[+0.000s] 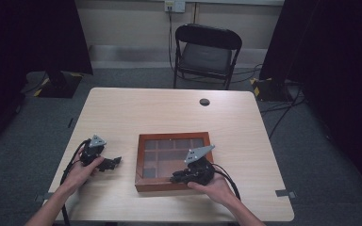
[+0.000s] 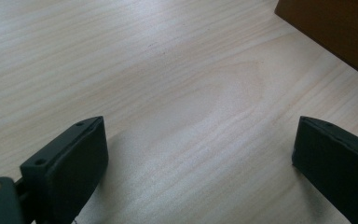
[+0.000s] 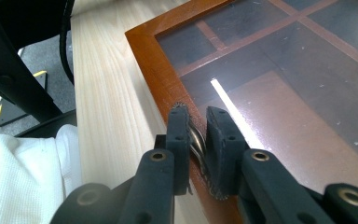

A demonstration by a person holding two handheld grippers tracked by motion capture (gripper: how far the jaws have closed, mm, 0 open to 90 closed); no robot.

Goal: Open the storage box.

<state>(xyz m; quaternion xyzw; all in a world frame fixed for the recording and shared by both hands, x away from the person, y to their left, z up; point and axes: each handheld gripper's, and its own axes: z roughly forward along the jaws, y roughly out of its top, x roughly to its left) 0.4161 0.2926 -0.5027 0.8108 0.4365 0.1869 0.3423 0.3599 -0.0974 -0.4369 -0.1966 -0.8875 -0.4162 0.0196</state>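
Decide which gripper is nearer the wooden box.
Right. The right gripper is shut on a small metal latch on the wooden box; the left gripper rests open on the table beside it.

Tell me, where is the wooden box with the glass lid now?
In the high view, the wooden box lies on the table's near half, right of centre, with the right hand-held gripper at its front edge.

No readable text, label or number anywhere (box, table, tongs alike)
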